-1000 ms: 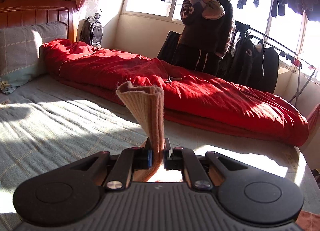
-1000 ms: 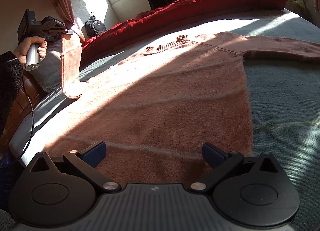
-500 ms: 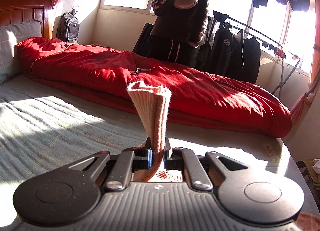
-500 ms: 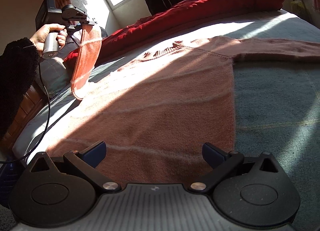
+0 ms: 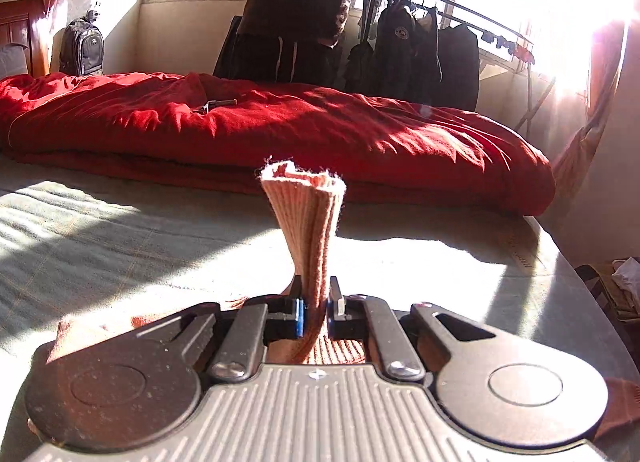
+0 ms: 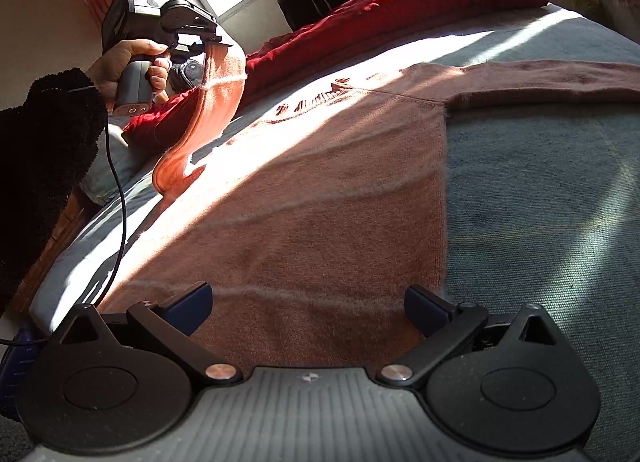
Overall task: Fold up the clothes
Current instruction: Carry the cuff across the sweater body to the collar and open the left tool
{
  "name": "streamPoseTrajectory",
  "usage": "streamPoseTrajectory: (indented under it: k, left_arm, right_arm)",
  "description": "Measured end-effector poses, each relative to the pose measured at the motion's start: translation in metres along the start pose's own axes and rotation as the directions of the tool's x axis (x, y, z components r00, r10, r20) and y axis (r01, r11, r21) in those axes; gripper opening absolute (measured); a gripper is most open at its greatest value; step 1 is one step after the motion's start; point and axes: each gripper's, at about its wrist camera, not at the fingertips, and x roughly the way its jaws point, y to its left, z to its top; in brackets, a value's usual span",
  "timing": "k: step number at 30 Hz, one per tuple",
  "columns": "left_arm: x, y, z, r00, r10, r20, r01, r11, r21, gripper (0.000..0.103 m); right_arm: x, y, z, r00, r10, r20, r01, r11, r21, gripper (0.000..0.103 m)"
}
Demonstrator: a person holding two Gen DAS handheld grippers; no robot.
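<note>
1. Left wrist view: my left gripper [image 5: 317, 304] is clenched on the sweater's cuff [image 5: 302, 218], which stands up from the jaws and flares open at its ribbed end.
2. Beyond the cuff, at 12 o'clock, a red quilt [image 5: 320, 130] lies folded along the far side of the bed [image 5: 120, 230].
3. A person [image 5: 296, 14] in dark clothes stands behind the quilt at 12 o'clock, by the window; dark jackets [image 5: 420, 50] hang on a rack at 1 o'clock and a backpack [image 5: 82, 48] sits at 10 o'clock.
4. Right wrist view: my right gripper [image 6: 308, 302] is released, jaws spread wide and holding nothing, low over the sweater's [image 6: 320, 198] hem.
5. That pink sweater lies flat on the bed, body spread toward 12 o'clock, one sleeve [image 6: 540, 80] stretched flat toward 2 o'clock.
6. At 10 o'clock my left hand [image 6: 132, 66] grips the other tool's handle, raised above the bed; the other sleeve [image 6: 204, 118] hangs from it in a curve down to the sweater's shoulder.
7. Sunlight falls in a bright band across the sweater's chest.
</note>
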Motion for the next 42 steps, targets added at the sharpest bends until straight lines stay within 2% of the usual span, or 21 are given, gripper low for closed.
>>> streamPoseTrajectory:
  k: [9, 21, 25, 28, 30, 33, 35, 39, 42]
  left_arm:
    - [0.026, -0.031, -0.027, 0.998, -0.002, -0.066, 0.007, 0.997, 0.074, 0.007]
    - [0.042, -0.043, -0.047, 0.991, -0.004, -0.136, 0.020, 0.993, 0.112, 0.008]
    - [0.043, -0.043, -0.050, 0.986, 0.005, -0.166, 0.016, 0.992, 0.127, 0.012]
    - [0.044, -0.042, -0.052, 0.980, 0.022, -0.200, 0.007, 0.989, 0.145, 0.021]
    - [0.043, -0.041, -0.054, 0.976, 0.045, -0.213, -0.012, 0.988, 0.151, 0.050]
    - [0.035, -0.040, -0.056, 0.979, 0.061, -0.195, -0.022, 0.981, 0.193, 0.072]
    - [0.029, -0.039, -0.057, 0.980, 0.047, -0.195, -0.005, 0.978, 0.209, 0.078]
    - [0.017, -0.031, -0.060, 0.978, -0.002, -0.210, 0.047, 0.977, 0.206, 0.083]
    - [0.008, -0.018, -0.064, 0.976, -0.018, -0.218, 0.063, 0.977, 0.202, 0.083]
  right_arm:
    - [-0.001, -0.003, -0.001, 1.000, 0.010, -0.001, -0.010, 1.000, 0.000, 0.103]
    - [0.000, -0.002, -0.001, 1.000, 0.009, -0.010, -0.009, 1.000, -0.003, 0.103]
    - [0.000, -0.002, -0.001, 1.000, 0.008, -0.009, -0.008, 1.000, 0.001, 0.103]
    - [-0.001, -0.001, -0.002, 1.000, 0.006, -0.010, -0.006, 1.000, 0.002, 0.103]
    - [-0.001, -0.001, -0.002, 1.000, 0.003, -0.011, -0.003, 1.000, 0.003, 0.103]
    - [-0.001, 0.001, -0.002, 1.000, -0.005, -0.013, 0.005, 1.000, 0.003, 0.103]
    - [-0.002, 0.002, -0.002, 1.000, -0.011, -0.015, 0.011, 1.000, 0.003, 0.103]
    - [-0.002, 0.006, -0.001, 0.999, -0.028, -0.018, 0.028, 1.000, 0.006, 0.103]
    - [-0.002, 0.010, 0.000, 0.999, -0.042, -0.022, 0.042, 0.999, 0.006, 0.103]
